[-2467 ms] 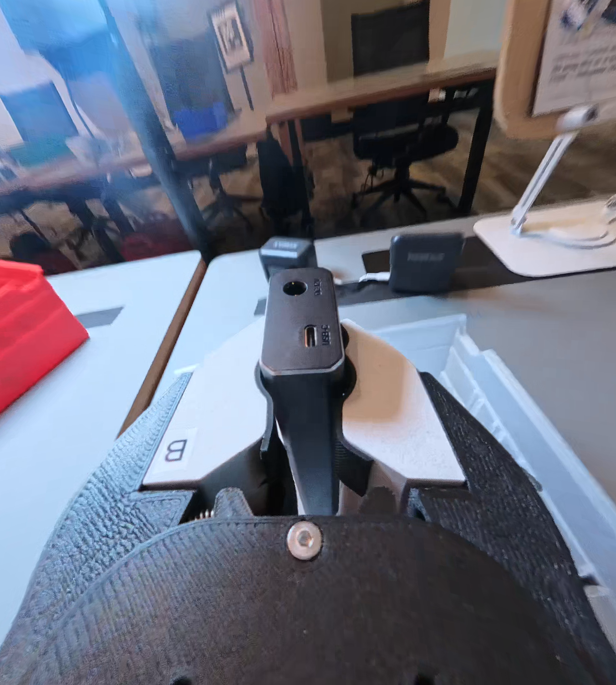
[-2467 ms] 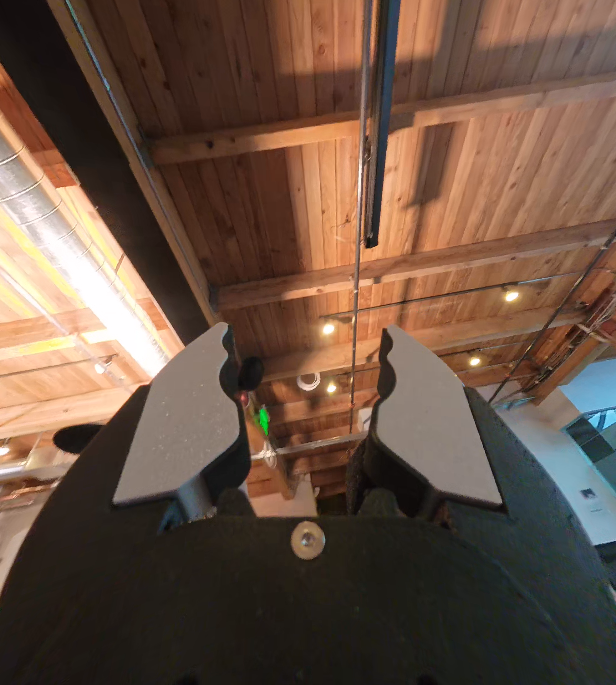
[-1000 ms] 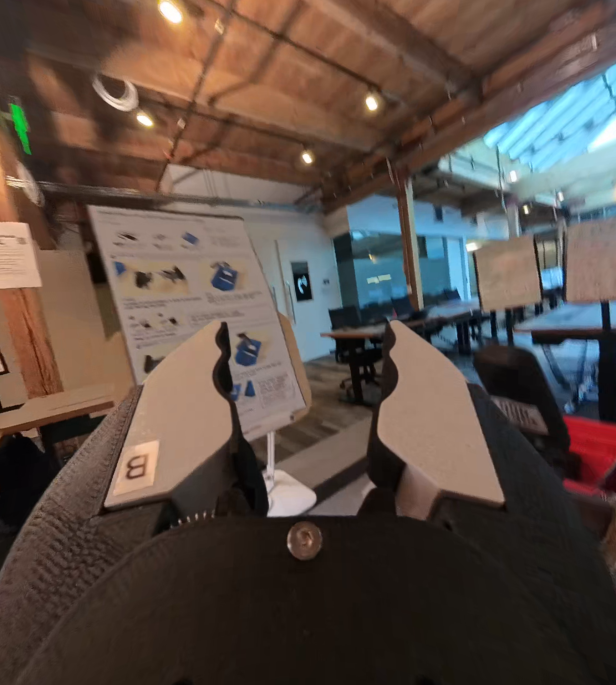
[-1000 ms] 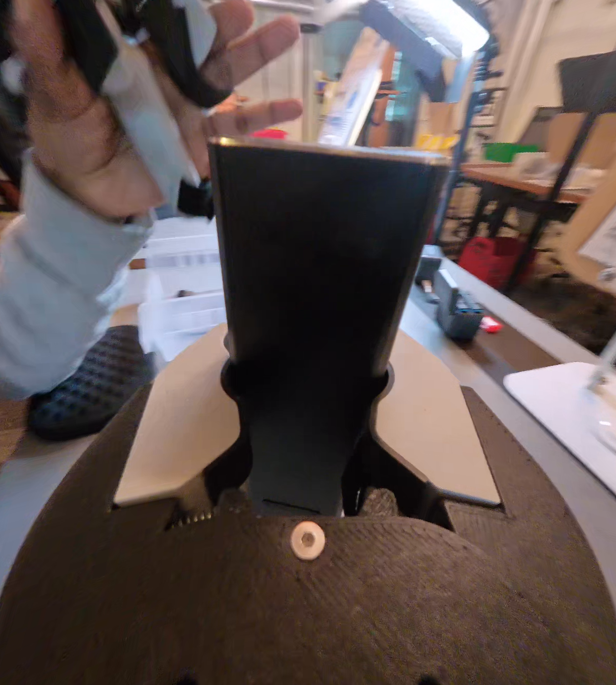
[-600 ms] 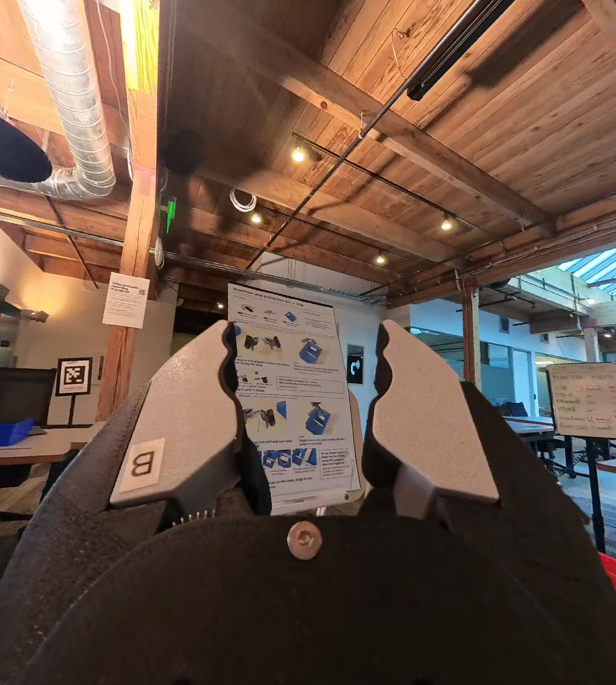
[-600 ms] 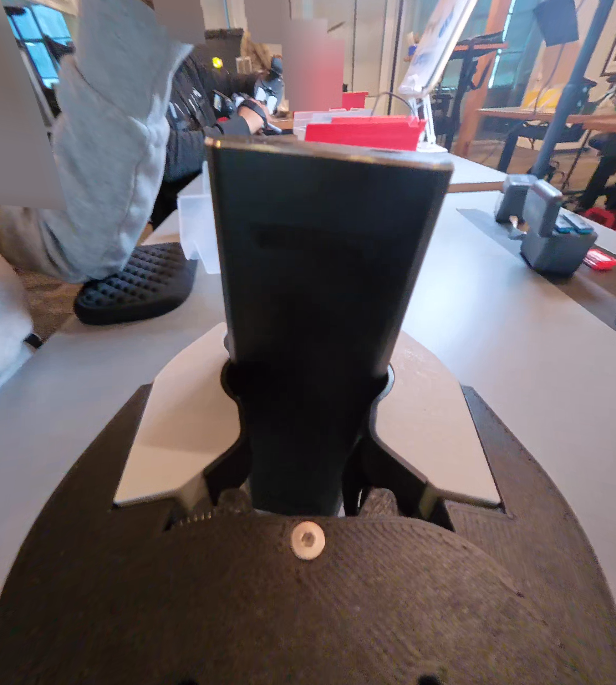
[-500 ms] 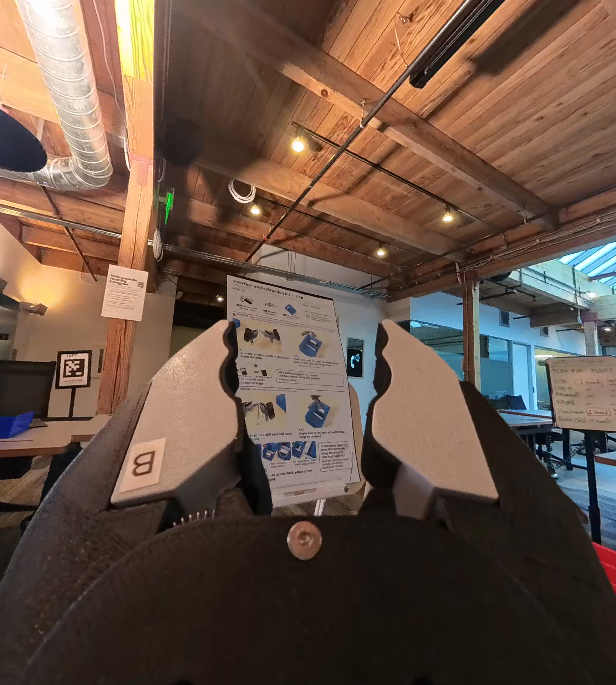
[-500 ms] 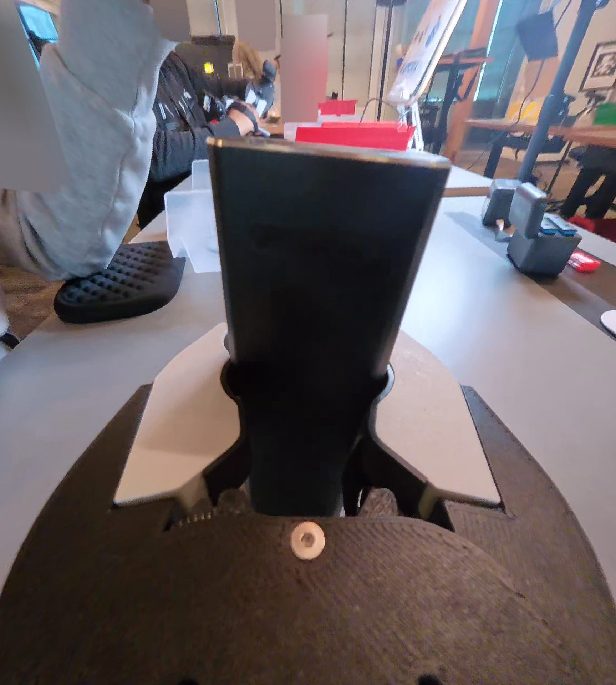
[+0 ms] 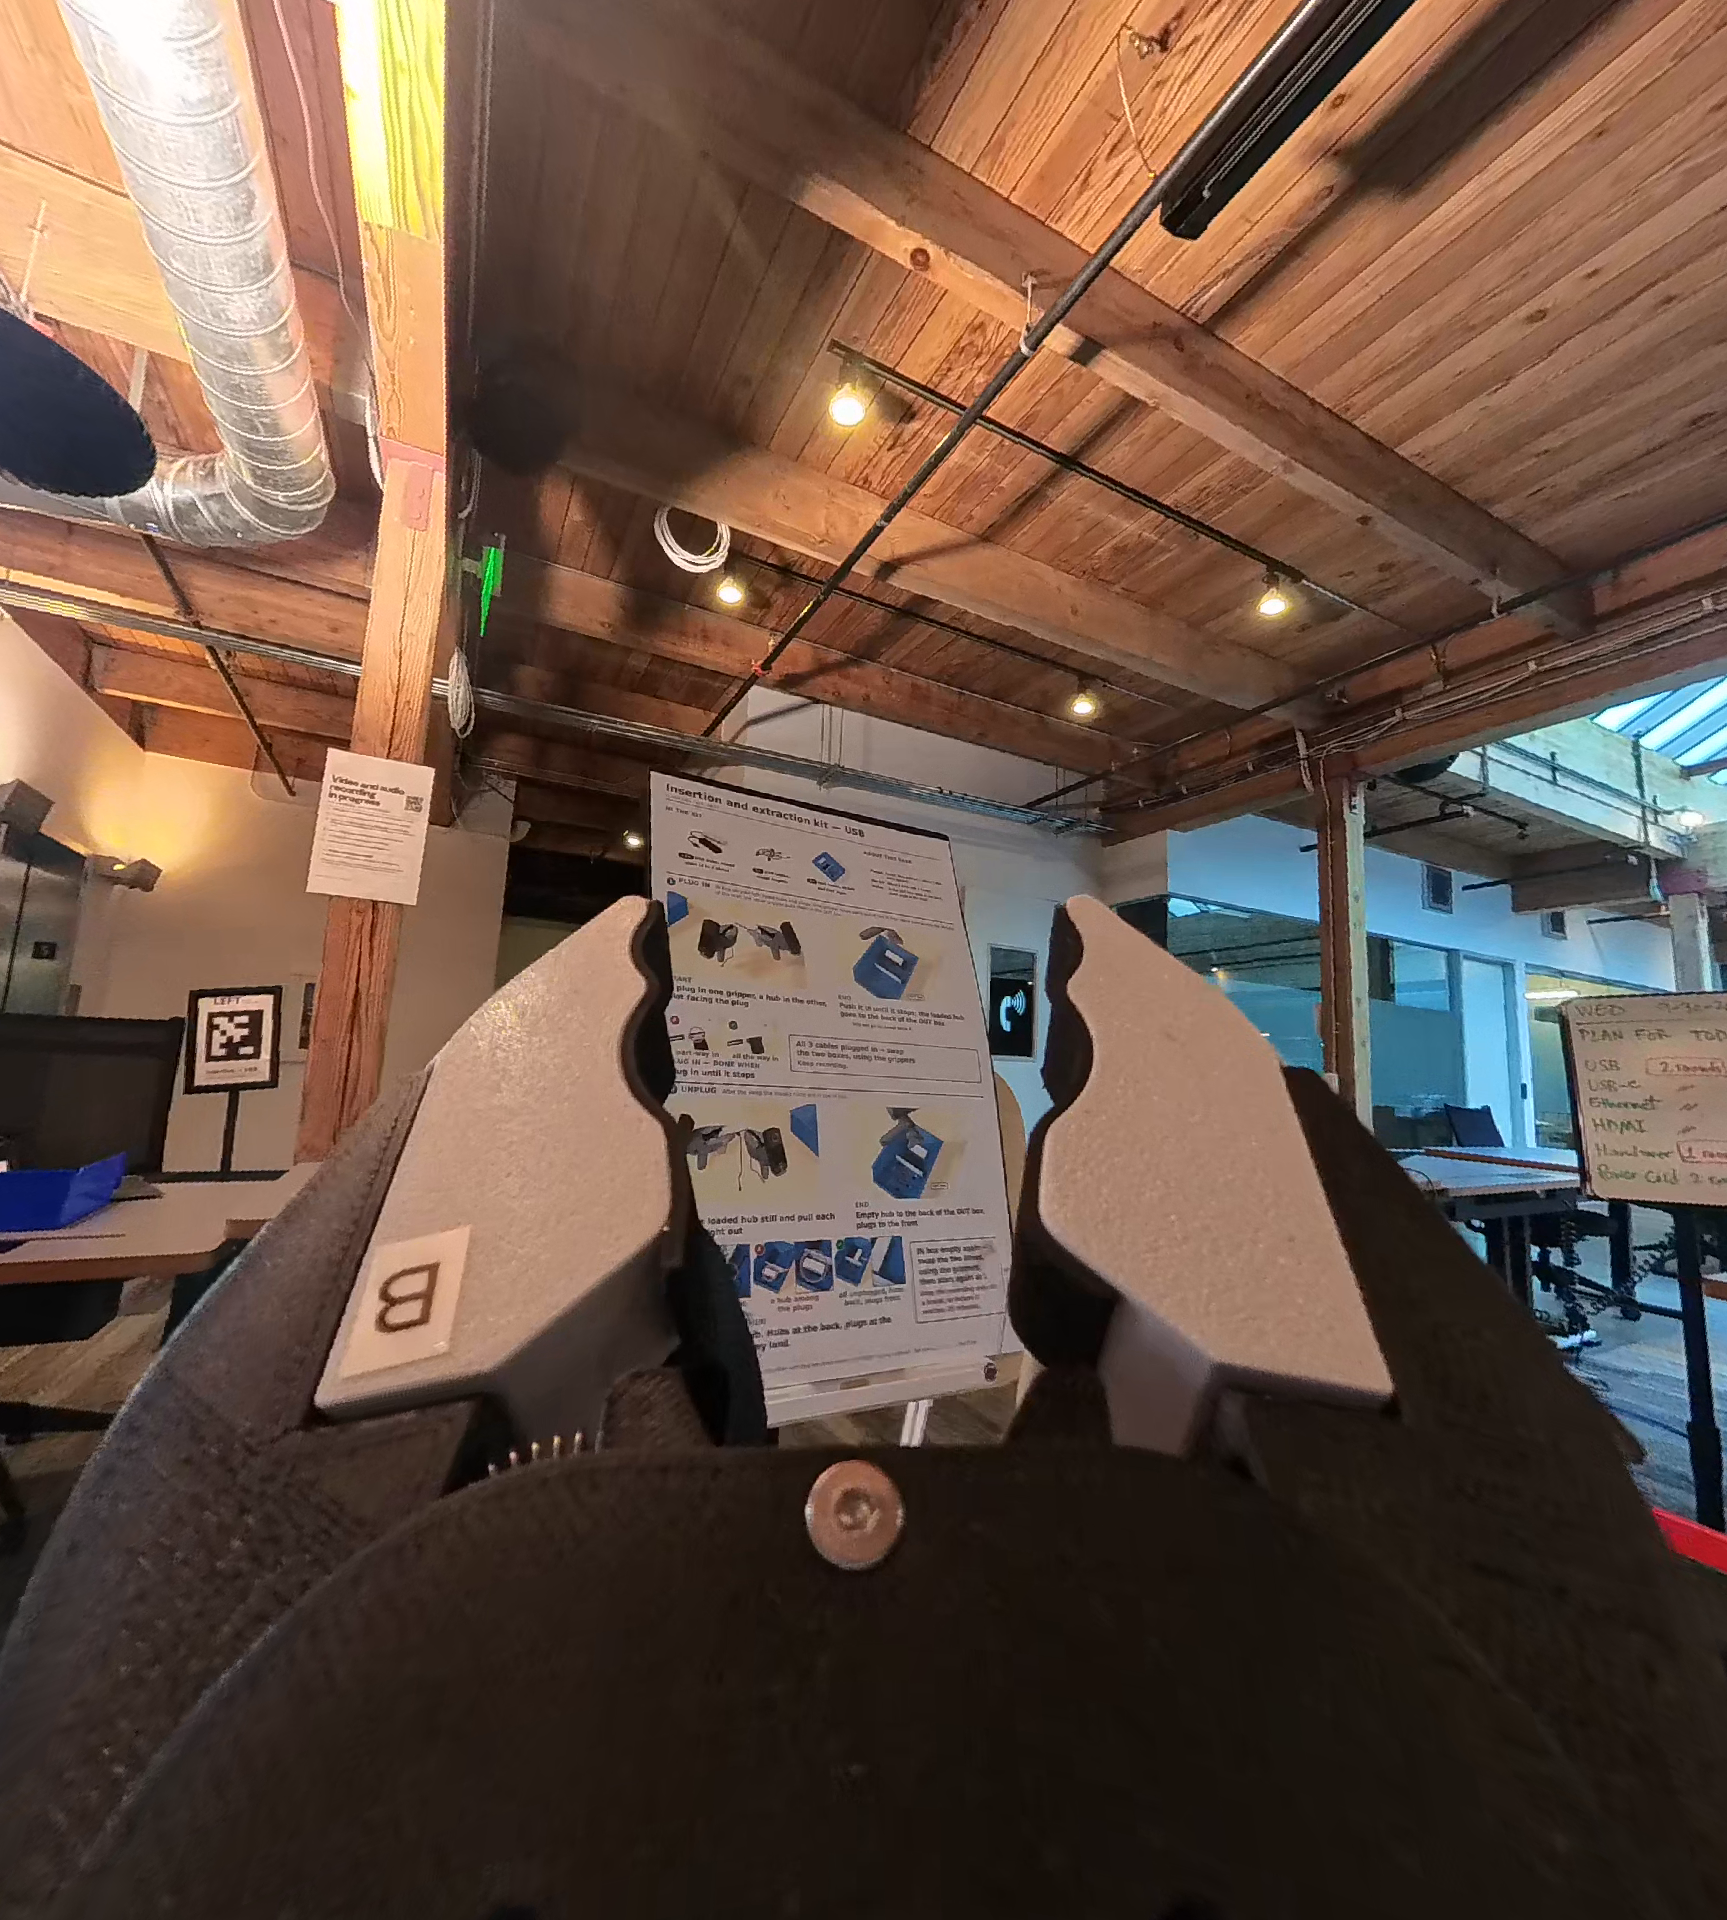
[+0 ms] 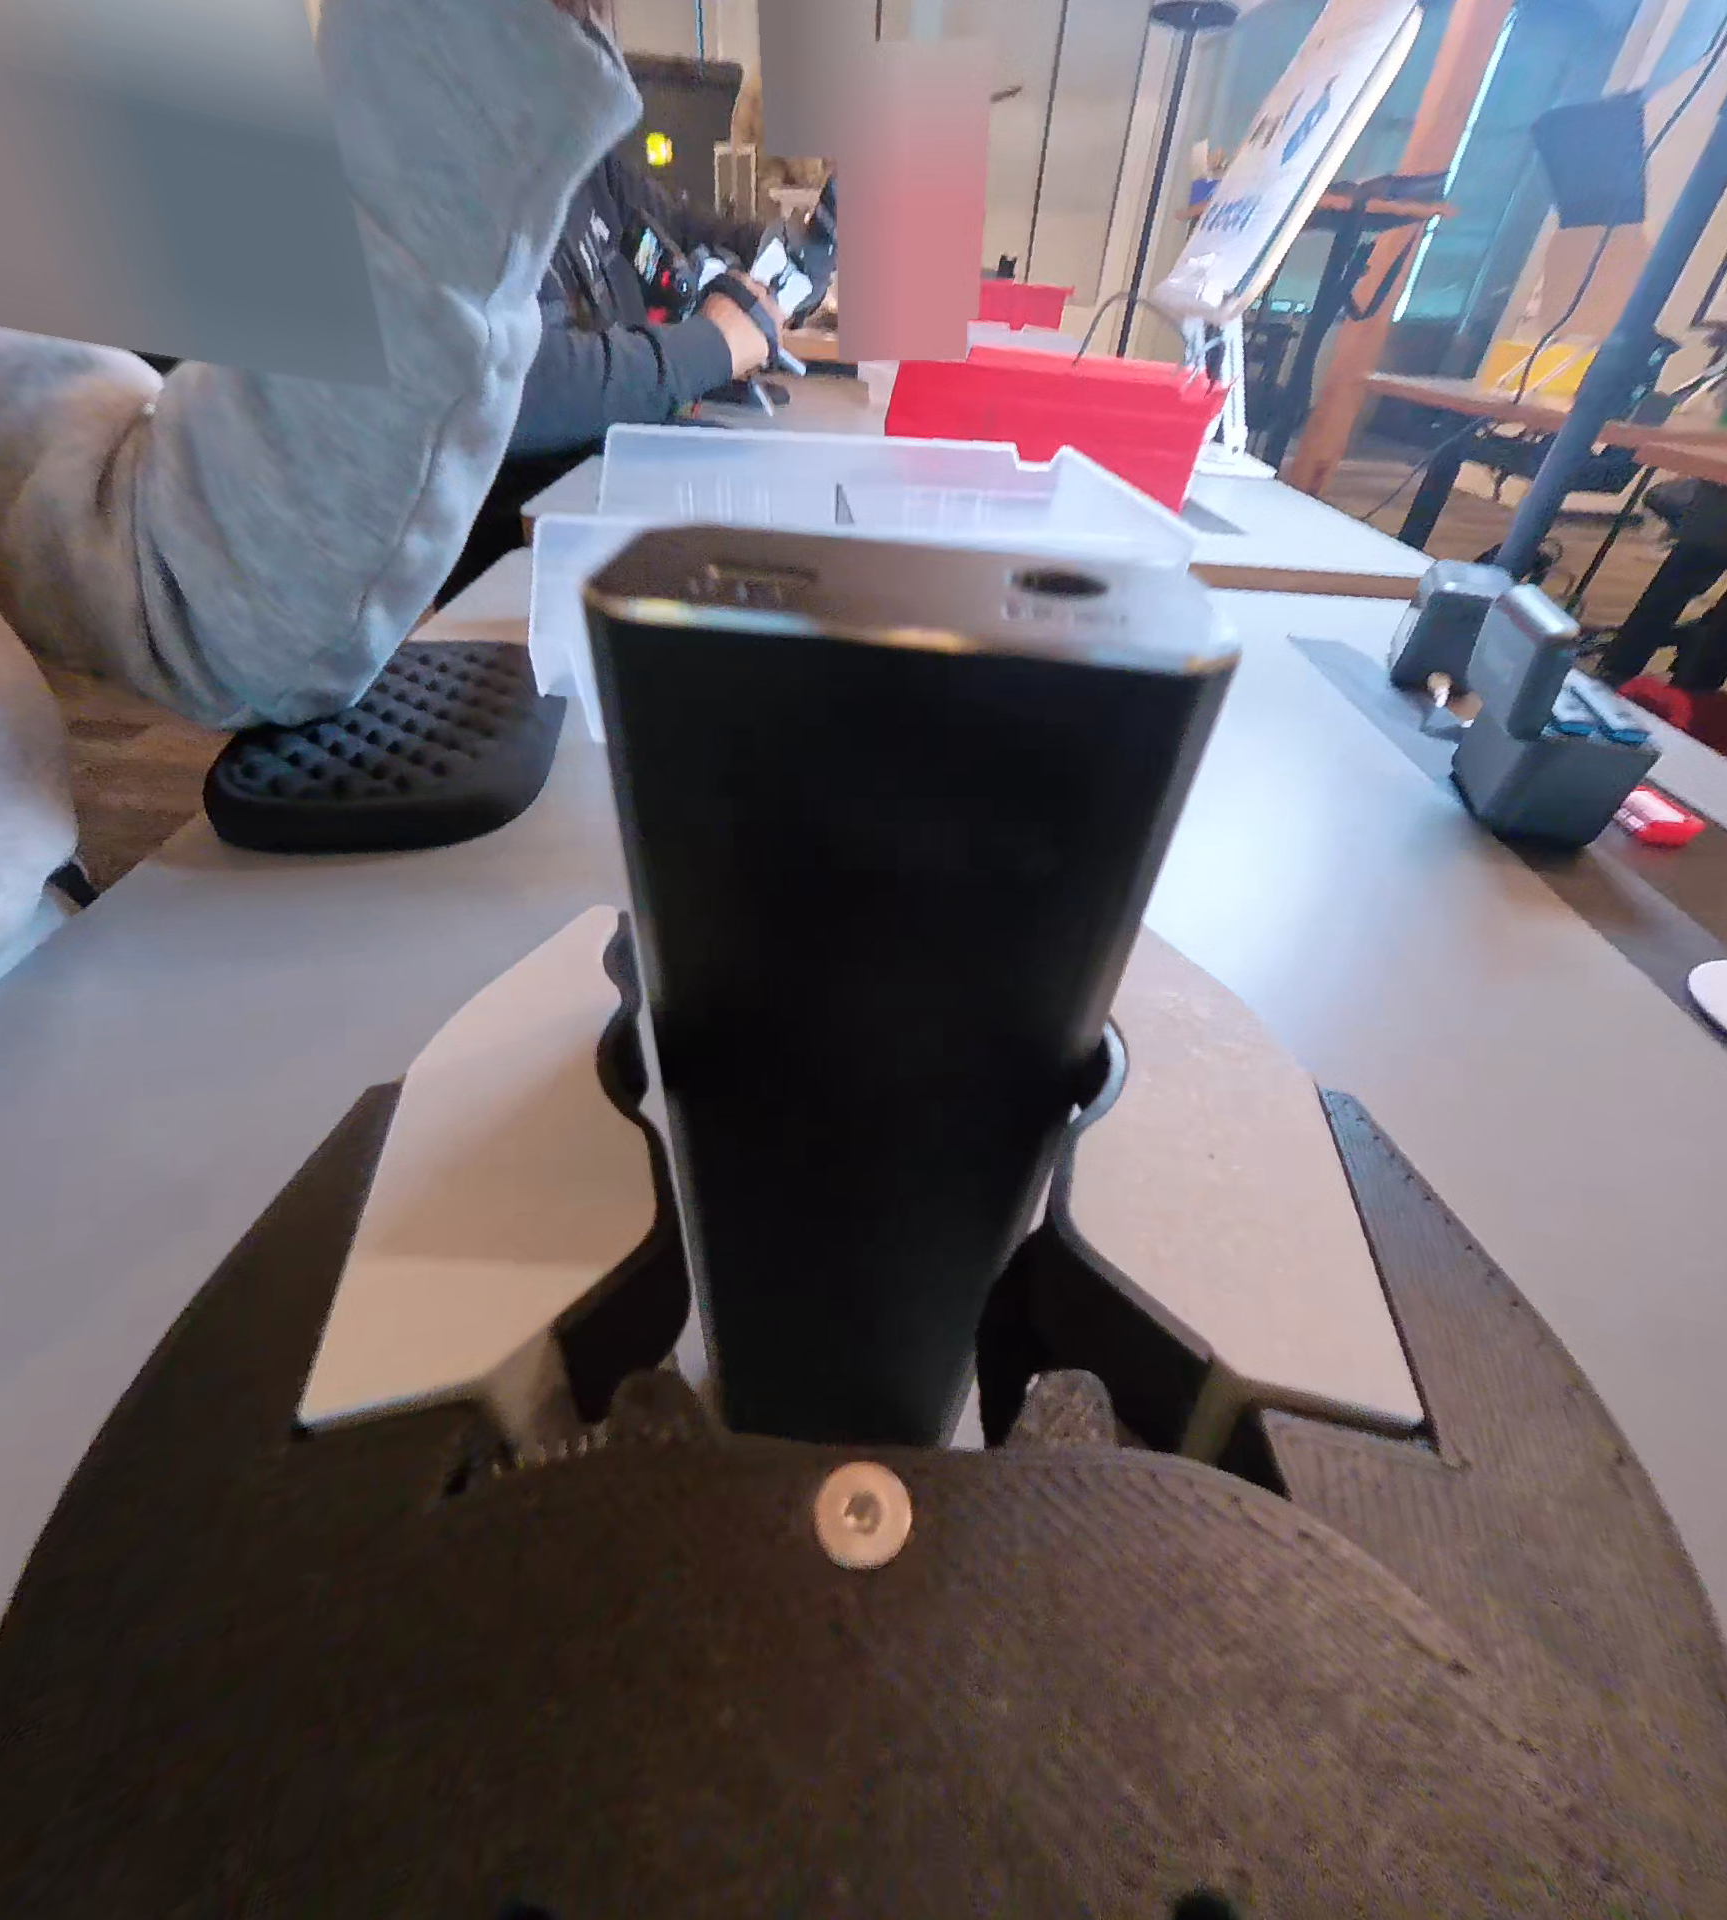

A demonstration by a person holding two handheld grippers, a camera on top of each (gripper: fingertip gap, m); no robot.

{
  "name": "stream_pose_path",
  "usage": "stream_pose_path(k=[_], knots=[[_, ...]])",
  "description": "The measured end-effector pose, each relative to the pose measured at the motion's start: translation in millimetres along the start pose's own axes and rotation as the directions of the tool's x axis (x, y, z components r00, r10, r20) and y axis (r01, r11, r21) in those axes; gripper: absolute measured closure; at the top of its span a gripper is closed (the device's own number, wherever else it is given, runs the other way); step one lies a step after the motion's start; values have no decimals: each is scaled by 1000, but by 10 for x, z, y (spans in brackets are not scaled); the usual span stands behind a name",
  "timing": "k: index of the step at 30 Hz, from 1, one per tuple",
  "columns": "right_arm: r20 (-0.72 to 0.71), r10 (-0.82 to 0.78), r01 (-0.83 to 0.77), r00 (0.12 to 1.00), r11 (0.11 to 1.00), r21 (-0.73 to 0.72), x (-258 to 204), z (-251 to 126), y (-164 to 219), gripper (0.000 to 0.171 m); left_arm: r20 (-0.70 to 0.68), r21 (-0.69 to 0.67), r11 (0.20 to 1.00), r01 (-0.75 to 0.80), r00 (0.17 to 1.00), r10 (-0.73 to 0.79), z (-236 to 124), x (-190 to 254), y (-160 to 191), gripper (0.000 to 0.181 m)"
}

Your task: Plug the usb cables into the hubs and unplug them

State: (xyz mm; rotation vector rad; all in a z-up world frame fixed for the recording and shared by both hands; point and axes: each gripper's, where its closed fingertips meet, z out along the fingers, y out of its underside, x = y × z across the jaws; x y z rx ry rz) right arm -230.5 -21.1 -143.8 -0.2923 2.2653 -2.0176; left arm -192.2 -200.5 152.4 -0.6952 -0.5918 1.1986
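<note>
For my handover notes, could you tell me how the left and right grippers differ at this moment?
The left gripper is open and empty; the right gripper is shut on the black hub. The left one points up toward the ceiling and an instruction sheet; the right one points level over the grey table. Both have grey fingers.

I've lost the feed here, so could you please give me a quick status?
Left tool open, empty, aimed above the table. Right tool shut on black hub, no cable in view. Clear bin just ahead.

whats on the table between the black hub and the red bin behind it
In the right wrist view, a clear plastic bin sits between them: just beyond the far end of the black hub held in the right claw, with the red bin behind it.
</note>
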Motion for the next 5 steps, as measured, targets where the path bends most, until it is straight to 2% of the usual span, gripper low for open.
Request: stream_pose_path(k=[1,5], knots=[[-5,-2,2,1000,1000,13,-3,-4,-42,88,1,-1,1000,-1,1000,1,2,-1,3,111],[-52,4,-3,999,1000,18,10,-37,-147,70,1,-5,1000,2,1000,-2,5,-4,19,111]])
